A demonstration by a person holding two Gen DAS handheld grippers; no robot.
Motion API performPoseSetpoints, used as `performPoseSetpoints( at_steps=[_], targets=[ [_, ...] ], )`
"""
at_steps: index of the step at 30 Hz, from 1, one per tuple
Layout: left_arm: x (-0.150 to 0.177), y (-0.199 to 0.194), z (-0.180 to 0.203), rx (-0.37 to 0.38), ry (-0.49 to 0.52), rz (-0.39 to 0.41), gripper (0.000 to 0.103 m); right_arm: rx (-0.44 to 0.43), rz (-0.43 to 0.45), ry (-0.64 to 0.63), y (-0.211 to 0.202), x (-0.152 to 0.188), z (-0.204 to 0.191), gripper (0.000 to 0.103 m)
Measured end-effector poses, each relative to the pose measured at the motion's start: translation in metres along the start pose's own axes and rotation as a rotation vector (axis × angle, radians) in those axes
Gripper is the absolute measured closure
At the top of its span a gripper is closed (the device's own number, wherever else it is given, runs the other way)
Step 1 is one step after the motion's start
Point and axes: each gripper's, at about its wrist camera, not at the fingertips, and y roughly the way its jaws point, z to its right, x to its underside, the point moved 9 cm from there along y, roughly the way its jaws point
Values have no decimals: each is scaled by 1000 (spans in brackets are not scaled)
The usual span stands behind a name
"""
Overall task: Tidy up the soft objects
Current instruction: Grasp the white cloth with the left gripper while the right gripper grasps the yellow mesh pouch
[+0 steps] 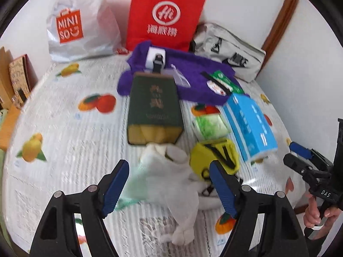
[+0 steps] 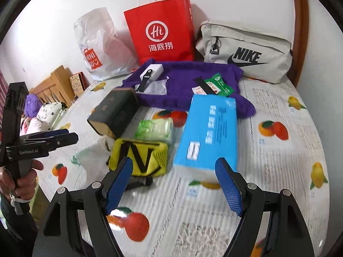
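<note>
While both tools hang over the bed, this is how things lie:

Left tool point(image 1: 169, 186): released, fingers spread wide with nothing pressed between them; a white plastic bag point(image 1: 171, 182) lies on the bed below the gap.
Right tool point(image 2: 173, 184): released, fingers wide apart, poised above the near end of the blue tissue pack point(image 2: 208, 132); no pad touches it.
Bed point(image 2: 278, 171): covered by a white sheet printed with oranges and lemons; it carries everything.
Blue tissue pack: lies lengthwise on the sheet, its far end overlapping the purple towel point(image 2: 184, 79).
Yellow pouch point(image 2: 139, 156): black V mark on it, just beside the tissue pack on its left, something dark under its near edge.
Green tissue packet point(image 2: 156, 128): small, between the dark green box point(image 2: 115, 113) and the blue pack, just behind the yellow pouch.
Dark green box: lies on its side, its far end touching the towel's edge.
Purple towel: spread flat toward the wall; on it rest a white box with a black strap point(image 2: 150, 72), a clear packet, and a green sachet point(image 2: 218, 84).
Against the wall: a white Miniso bag point(image 2: 98, 49), a red paper bag point(image 2: 160, 32) and a grey Nike bag point(image 2: 244, 53), side by side, upright.
Hands: each grips a tool's handle; the left hand point(image 2: 21, 177) shows at the right camera's edge.
</note>
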Motion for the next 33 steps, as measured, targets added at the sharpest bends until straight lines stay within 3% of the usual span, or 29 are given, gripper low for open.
performPoseSetpoints(
  at_steps=[6,13,15,19,23,27,33],
  targets=[
    [44,5,17,68,20,-53,27,-13,-7,32,1,28,1,24],
    [83,24,33,15,110,-119,30,-15,-36,25,10,46,-4,24],
    [89,29,33,26,114,-129,44,-13,-38,17,11,49,-6,24],
    [89,27,27,-73,191,-86,81,-17,-43,10,15,52,-10,24],
    [84,17,16,-29,139,-67,82,-25,-50,-25,21,52,-22,24],
    [75,1,-5,-81,119,-27,82,-34,-42,-81,29,42,-42,24],
    [69,-5,-36,-81,29,-3,82,-76,-26,-148,50,19,-80,24]
  ],
)
